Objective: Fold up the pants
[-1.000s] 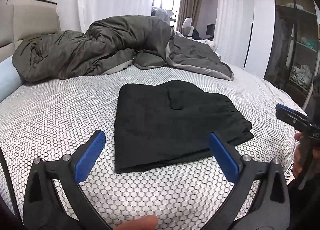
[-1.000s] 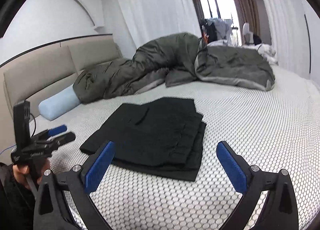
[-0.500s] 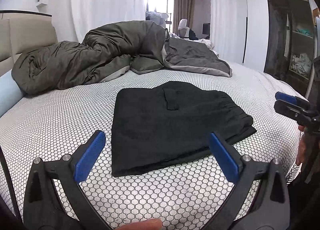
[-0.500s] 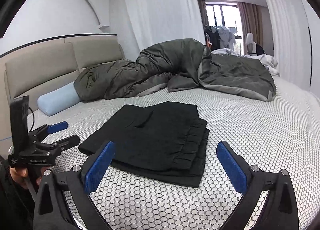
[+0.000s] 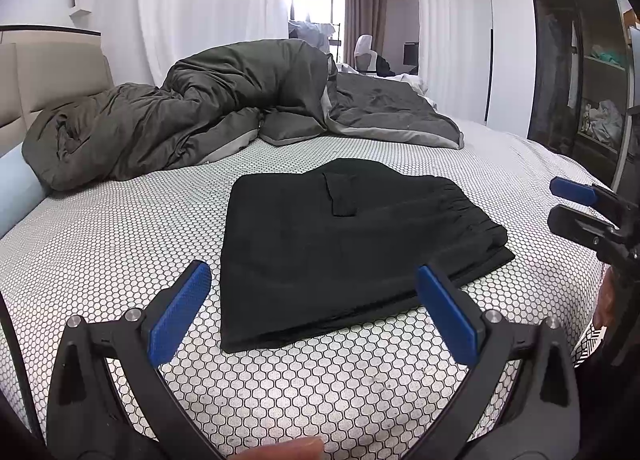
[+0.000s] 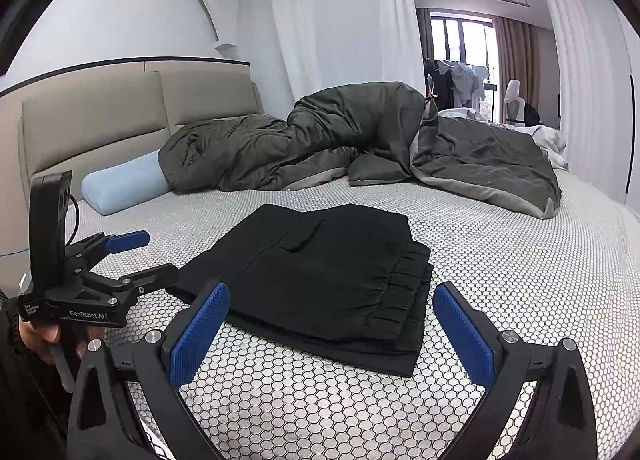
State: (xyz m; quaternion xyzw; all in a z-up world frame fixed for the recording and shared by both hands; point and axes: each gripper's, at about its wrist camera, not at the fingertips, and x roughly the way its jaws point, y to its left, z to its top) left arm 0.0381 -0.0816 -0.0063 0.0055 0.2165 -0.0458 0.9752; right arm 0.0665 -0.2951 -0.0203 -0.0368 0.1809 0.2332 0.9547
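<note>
Bare bed (image 5: 120,244) lies open all round the folded pants (image 5: 340,236), left, right and near side. Behind them a heaped duvet (image 5: 224,107) blocks the far side; a bolster (image 6: 124,183) sits by the headboard (image 6: 100,115).

A rumpled olive duvet (image 5: 224,115) lies across the honeycomb-patterned bed (image 5: 100,236), a pale blue bolster pillow (image 6: 124,185) against the beige headboard (image 6: 92,119).

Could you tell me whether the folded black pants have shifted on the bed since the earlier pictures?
No. The folded black pants keep the same place relative to the rumpled grey duvet; only the cameras moved.
</note>
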